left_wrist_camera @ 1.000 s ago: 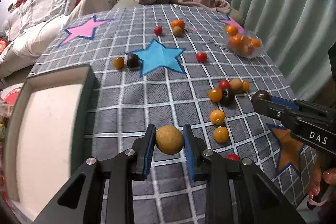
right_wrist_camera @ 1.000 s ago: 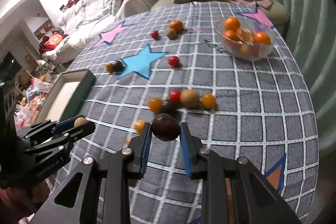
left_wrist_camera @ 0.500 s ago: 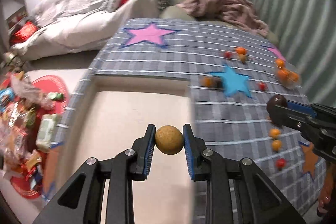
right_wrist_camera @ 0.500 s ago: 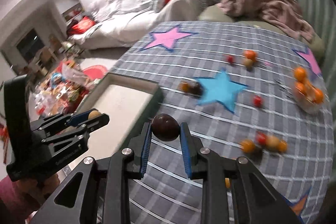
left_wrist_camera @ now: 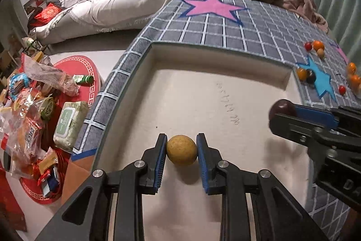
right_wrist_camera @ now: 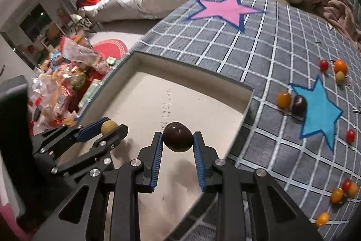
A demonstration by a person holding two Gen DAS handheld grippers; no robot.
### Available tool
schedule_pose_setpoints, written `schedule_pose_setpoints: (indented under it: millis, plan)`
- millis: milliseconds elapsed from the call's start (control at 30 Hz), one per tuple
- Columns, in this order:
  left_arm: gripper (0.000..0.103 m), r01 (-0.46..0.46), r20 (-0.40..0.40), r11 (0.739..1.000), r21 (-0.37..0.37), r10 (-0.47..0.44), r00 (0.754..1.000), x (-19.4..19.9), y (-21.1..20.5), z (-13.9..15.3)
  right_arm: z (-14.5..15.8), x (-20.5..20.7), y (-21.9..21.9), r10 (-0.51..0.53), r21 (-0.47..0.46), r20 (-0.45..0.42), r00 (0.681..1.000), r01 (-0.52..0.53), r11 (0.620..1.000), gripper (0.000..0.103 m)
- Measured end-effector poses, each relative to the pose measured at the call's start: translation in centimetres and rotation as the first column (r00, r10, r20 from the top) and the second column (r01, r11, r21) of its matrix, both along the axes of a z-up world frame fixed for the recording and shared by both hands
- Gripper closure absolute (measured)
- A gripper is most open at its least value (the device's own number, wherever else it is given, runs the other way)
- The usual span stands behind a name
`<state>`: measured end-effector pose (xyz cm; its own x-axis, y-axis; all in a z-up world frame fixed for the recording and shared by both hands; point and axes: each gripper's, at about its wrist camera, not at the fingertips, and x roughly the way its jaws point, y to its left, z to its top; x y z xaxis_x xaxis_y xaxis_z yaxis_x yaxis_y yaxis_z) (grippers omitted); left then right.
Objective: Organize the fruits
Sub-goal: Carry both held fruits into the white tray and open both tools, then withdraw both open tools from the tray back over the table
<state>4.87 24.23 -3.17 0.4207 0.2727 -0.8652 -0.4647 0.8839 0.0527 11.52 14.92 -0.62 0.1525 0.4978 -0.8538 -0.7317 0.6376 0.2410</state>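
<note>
Meanwhile, over the shallow tray (left_wrist_camera: 225, 92), the left gripper (left_wrist_camera: 181, 150) clamps a tan round fruit (left_wrist_camera: 181, 150) in its jaws and the right gripper (right_wrist_camera: 177, 140) a dark plum-like fruit (right_wrist_camera: 177, 136); delivery is under way, and next each likely needs lowering and releasing inside the tray.

Right tongs (right_wrist_camera: 177, 139) clamped on a dark plum (right_wrist_camera: 177, 137) above the cream tray (right_wrist_camera: 194, 69), left tongs (right_wrist_camera: 110, 128) gripping a tan fruit (right_wrist_camera: 108, 126), loose fruits on the checked desk (right_wrist_camera: 270, 49).
</note>
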Motion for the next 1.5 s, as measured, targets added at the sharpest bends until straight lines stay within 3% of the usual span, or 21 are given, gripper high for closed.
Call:
schedule_pose_setpoints:
  millis: [200,233,267,300,333,367,467,600,633,767,933,1267,1500]
  plan:
    - [0.074,0.021,-0.001,0.999,0.031,-0.021,1.000,0.2,-0.3,-0.2,-1.4,-0.2,0.9,0.021,-0.063,0.010,1.000,-0.020,0.998,0.072]
    - [0.065,0.017,-0.004,0.999,0.038,-0.017,1.000,0.2,-0.3,-0.2,-1.4,-0.2,0.9,0.020,-0.067,0.014,1.000,-0.019,0.998,0.069]
    - [0.045,-0.001,-0.008,0.998,0.056,0.002,1.000,0.2,-0.1,-0.1,-1.3,-0.2,0.8,0.012,-0.076,0.025,1.000,-0.010,0.997,0.069]
    - [0.035,-0.036,-0.013,0.997,0.066,0.037,0.999,0.0,0.4,-0.1,-1.3,0.0,0.6,0.004,-0.077,0.026,1.000,-0.002,0.997,0.068]
    - [0.025,-0.054,-0.002,0.997,0.054,0.054,0.999,-0.3,0.8,-0.1,-1.2,0.2,0.4,-0.003,-0.068,0.017,1.000,0.004,0.998,0.061]
    - [0.024,-0.068,0.027,0.997,0.023,0.067,0.997,-0.7,1.3,0.1,-0.9,0.4,0.0,-0.007,-0.039,-0.005,1.000,0.006,0.999,0.057]
    - [0.024,-0.089,0.047,0.996,0.001,0.089,0.995,-1.5,1.8,0.4,0.2,0.2,-0.3,-0.017,-0.004,0.006,1.000,0.017,1.000,0.019]
    - [0.024,-0.058,0.054,0.998,-0.031,0.059,0.997,-2.0,1.0,1.0,2.3,-0.7,-0.9,-0.016,0.041,0.041,0.999,0.014,0.999,0.009]
    - [0.024,-0.046,0.059,0.998,-0.043,0.048,0.997,-2.2,0.6,1.2,3.0,-1.1,-1.3,-0.020,0.046,0.063,0.998,0.017,0.999,0.000]
    - [0.024,-0.012,0.097,0.995,-0.095,0.022,0.995,-3.5,-1.0,2.3,4.9,-2.3,-3.7,-0.036,0.078,0.097,0.995,0.029,0.997,0.000]
    - [0.024,0.056,0.130,0.988,-0.142,-0.038,0.991,-4.9,-4.0,3.3,5.4,-3.2,-8.5,-0.097,0.107,0.076,0.992,0.089,0.990,0.000]
    - [0.024,0.193,0.123,0.975,-0.111,-0.180,0.976,-6.1,-12.0,4.7,3.9,-4.8,-19.6,-0.253,0.062,0.082,0.964,0.249,0.967,0.000]
    - [0.024,0.300,0.054,0.952,-0.052,-0.298,0.953,-5.4,-18.1,3.6,1.5,-5.3,-26.9,-0.368,0.024,0.067,0.927,0.367,0.930,0.000]
